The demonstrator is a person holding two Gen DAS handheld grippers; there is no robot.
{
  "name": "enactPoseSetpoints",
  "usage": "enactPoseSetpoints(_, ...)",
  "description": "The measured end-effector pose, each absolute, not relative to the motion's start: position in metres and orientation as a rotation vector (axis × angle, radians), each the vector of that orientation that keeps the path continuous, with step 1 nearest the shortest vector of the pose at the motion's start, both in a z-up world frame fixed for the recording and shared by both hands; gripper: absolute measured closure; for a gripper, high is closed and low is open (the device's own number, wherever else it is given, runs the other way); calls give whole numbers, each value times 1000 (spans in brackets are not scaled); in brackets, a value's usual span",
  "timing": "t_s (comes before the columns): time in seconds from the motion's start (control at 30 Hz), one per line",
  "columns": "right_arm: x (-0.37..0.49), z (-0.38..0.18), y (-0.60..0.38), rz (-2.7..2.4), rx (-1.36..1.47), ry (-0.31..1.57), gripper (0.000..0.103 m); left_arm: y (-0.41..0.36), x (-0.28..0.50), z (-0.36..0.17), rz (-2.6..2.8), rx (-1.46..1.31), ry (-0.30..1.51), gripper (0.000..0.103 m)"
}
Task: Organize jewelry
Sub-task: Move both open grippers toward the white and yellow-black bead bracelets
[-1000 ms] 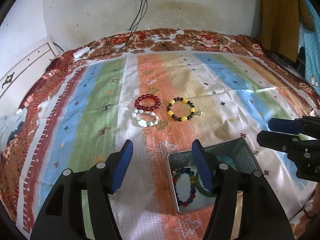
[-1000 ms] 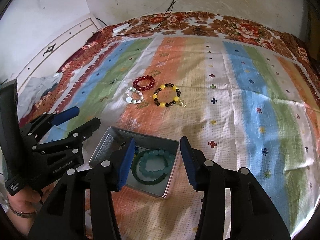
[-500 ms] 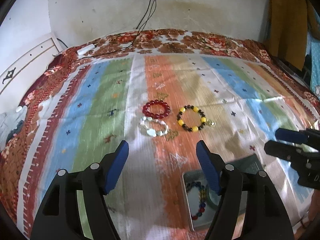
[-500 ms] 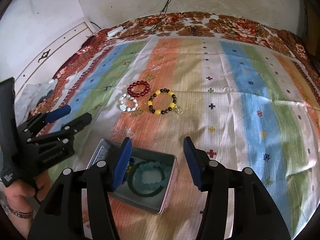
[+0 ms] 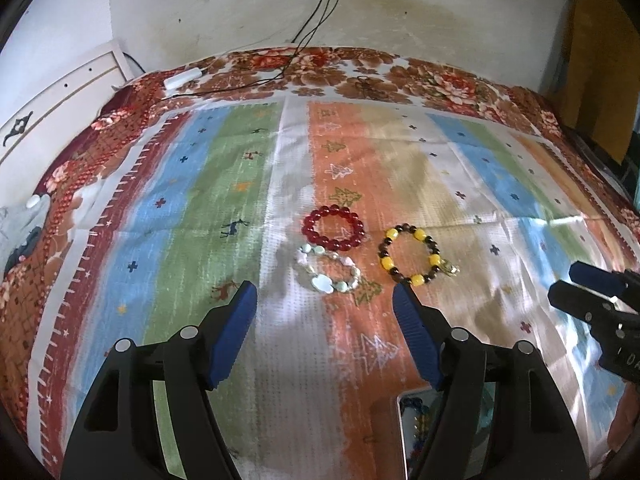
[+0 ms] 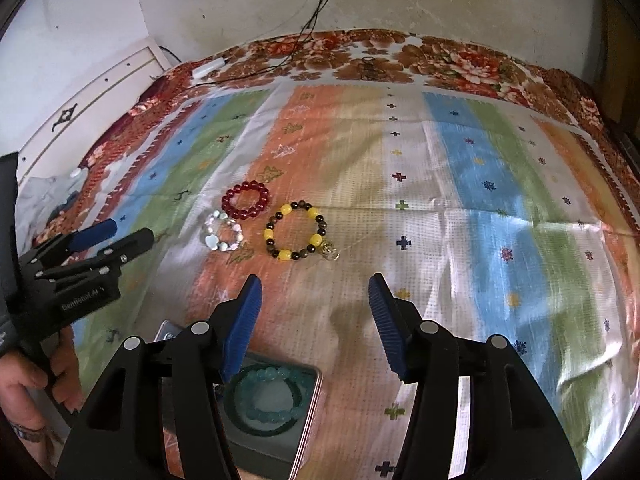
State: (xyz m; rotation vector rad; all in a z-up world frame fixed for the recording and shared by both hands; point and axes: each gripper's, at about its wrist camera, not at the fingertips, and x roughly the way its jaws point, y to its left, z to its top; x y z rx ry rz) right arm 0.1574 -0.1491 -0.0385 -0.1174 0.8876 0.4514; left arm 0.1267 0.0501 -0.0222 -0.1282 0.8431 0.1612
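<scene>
— Both grippers went forward; the tin box [image 6: 308, 404] is now at the lower edge?
— Yes; left gripper [image 5: 326, 332] and right gripper [image 6: 314, 320] gape wide, holding nothing; red bracelet [image 5: 333, 228], white bracelet [image 5: 328, 272], yellow bracelet [image 5: 412, 256] lie ahead on open bedspread [image 5: 480, 184].

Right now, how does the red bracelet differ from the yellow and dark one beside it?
The red bracelet has beads of one colour; the yellow bracelet alternates yellow beads with dark ones. The yellow bracelet forms a wider ring than the red bracelet. The yellow bracelet carries a small metal charm; the red bracelet shows none. Both lie flat on the striped cloth, outside the tin.
</scene>
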Motion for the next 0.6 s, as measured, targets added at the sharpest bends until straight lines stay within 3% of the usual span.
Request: enactPoseSetpoints(0.6, 190, -58, -118, 479, -151, 913, 48, 71, 164, -48, 182, -171, 927, 33)
